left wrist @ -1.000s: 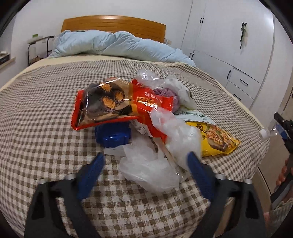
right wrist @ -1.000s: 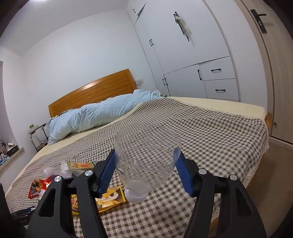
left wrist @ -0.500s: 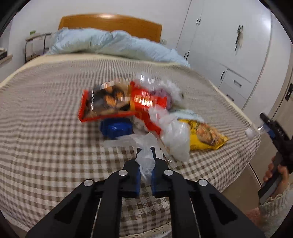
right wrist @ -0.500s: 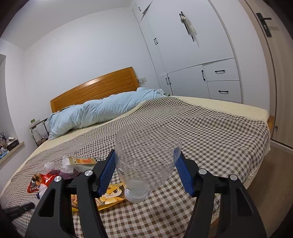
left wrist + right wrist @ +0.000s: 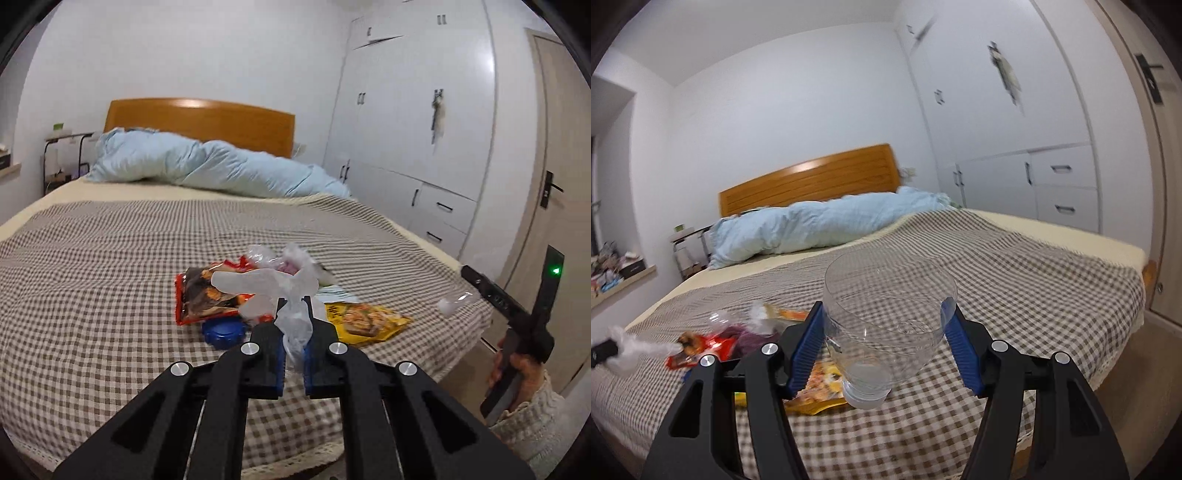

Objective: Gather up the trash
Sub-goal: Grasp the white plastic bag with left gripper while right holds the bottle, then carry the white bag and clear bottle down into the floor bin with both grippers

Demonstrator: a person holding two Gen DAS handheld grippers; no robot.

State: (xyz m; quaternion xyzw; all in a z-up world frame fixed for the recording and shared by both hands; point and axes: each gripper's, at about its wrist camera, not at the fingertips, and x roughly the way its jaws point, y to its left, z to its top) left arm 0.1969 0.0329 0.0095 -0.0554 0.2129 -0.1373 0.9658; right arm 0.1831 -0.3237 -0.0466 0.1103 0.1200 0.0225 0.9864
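My left gripper (image 5: pixel 293 334) has just snapped closed on the clear plastic bag (image 5: pixel 271 286) and lifted it off the bed (image 5: pixel 92 266), so one piece is collected. My right gripper (image 5: pixel 886 338) clamps the cut bottle (image 5: pixel 882 314). Wrappers (image 5: pixel 207 295) remain; no bin is visible.

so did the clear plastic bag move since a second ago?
Yes. The clear plastic bag is up off the checked bedspread, pinched in the left gripper; the blue lid it lay beside is now below it.
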